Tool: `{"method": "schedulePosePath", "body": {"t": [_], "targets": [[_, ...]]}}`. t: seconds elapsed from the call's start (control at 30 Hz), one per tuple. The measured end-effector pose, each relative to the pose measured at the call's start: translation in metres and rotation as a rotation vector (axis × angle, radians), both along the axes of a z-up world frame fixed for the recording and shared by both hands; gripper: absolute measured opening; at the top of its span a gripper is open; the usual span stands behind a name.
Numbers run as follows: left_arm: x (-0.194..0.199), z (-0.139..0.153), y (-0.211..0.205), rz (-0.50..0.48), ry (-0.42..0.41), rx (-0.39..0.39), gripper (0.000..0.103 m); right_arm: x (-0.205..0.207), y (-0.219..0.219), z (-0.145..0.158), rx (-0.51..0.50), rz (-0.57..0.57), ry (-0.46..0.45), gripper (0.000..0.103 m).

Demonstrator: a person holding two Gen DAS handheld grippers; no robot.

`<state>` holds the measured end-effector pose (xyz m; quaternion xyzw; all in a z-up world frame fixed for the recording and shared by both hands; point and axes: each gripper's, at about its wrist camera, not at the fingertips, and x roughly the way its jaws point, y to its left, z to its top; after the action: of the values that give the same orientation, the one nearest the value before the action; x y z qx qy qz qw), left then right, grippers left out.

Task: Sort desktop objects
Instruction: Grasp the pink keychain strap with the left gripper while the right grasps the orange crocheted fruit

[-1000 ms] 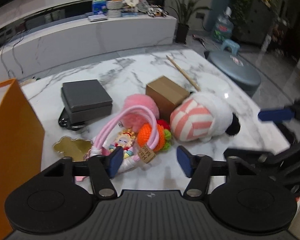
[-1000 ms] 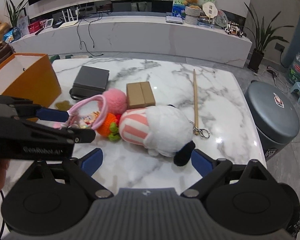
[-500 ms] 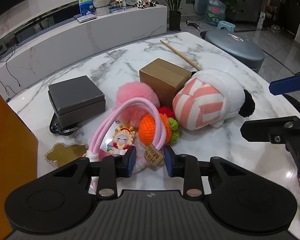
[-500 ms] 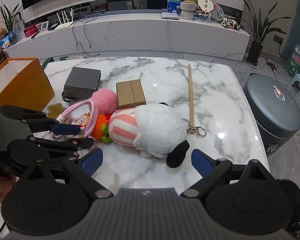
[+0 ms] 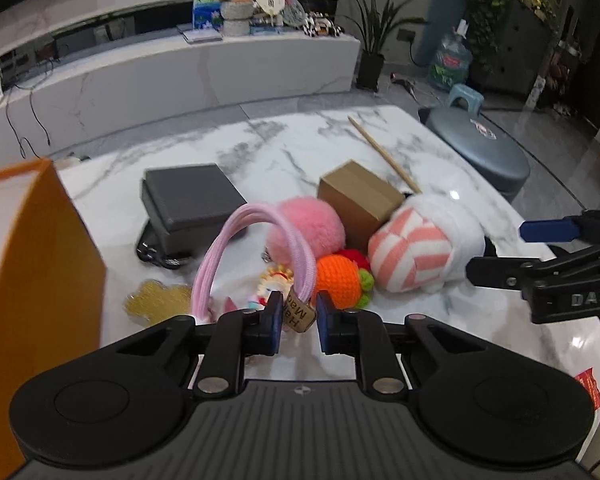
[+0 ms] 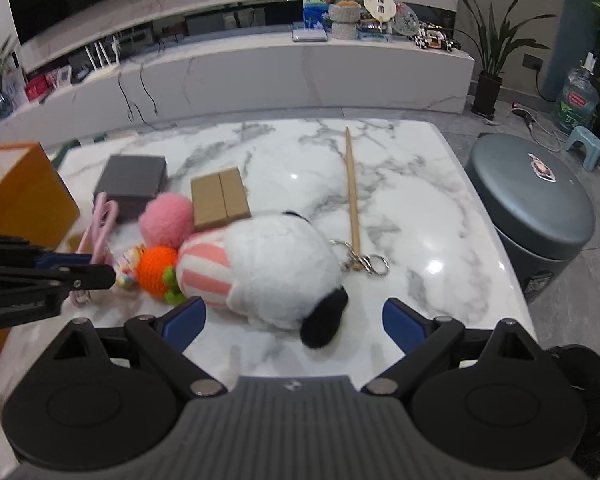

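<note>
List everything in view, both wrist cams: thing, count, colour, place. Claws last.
marble table: 1, white with grey veins, under everything
orange box: 1, table's left edge
grey box: 1, dark grey, back left, on a black item
cardboard box: 1, brown, centre
pompom: 1, pink, beside the cardboard box
pink cord loop: 1, arching up, brown tag at its end
crochet fruit: 1, orange with green, in front of the pompom
plush toy: 1, white, pink stripes, black tip, centre right
wooden stick: 1, tan, right of the plush
gold coaster: 1, near the orange box
left claw: closing, tag between the pads
right claw: open, before the plush
</note>
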<state>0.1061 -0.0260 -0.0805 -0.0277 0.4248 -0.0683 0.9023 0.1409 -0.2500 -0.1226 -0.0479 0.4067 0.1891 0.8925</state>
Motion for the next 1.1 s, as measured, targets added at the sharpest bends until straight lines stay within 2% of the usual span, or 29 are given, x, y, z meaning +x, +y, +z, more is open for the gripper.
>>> {"method": "schedulePosePath", "body": {"t": [0.17,0.33,0.5,0.6,0.73,0.87,0.93,0.97,1.0,1.03,1.1], "targets": [[-0.006,0.01,0.003,-0.002,-0.013,-0.006,0.012,0.005,0.013,-0.006,0.006,0.001,-0.03,0.097],[-0.008,0.01,0.008,0.003,-0.003,-0.01,0.012,0.017,0.013,-0.009,0.066,-0.092,-0.019,0.098],[-0.01,0.01,0.016,0.021,0.007,-0.013,0.011,0.017,0.017,0.0,0.05,-0.064,-0.037,0.099],[-0.014,0.016,0.023,0.037,-0.009,-0.027,0.011,0.01,0.023,0.006,0.01,0.078,-0.068,0.099],[-0.02,0.028,0.035,0.066,-0.027,-0.042,0.01,-0.011,0.037,0.004,-0.123,0.257,-0.214,0.099],[-0.025,0.036,0.044,0.081,-0.03,-0.061,0.01,-0.034,0.062,0.003,-0.115,0.429,-0.311,0.096],[-0.027,0.037,0.045,0.083,-0.027,-0.061,0.01,-0.045,0.081,0.001,-0.156,0.502,-0.361,0.083],[-0.028,0.037,0.045,0.08,-0.025,-0.059,0.01,-0.048,0.09,-0.002,-0.177,0.526,-0.366,0.078],[-0.029,0.036,0.045,0.077,-0.024,-0.058,0.01,-0.049,0.099,-0.005,-0.2,0.545,-0.362,0.069],[-0.029,0.036,0.045,0.075,-0.022,-0.057,0.01,-0.049,0.105,-0.009,-0.217,0.552,-0.354,0.064],[-0.03,0.035,0.046,0.072,-0.022,-0.059,0.01,-0.047,0.114,-0.018,-0.25,0.545,-0.343,0.062]]}}
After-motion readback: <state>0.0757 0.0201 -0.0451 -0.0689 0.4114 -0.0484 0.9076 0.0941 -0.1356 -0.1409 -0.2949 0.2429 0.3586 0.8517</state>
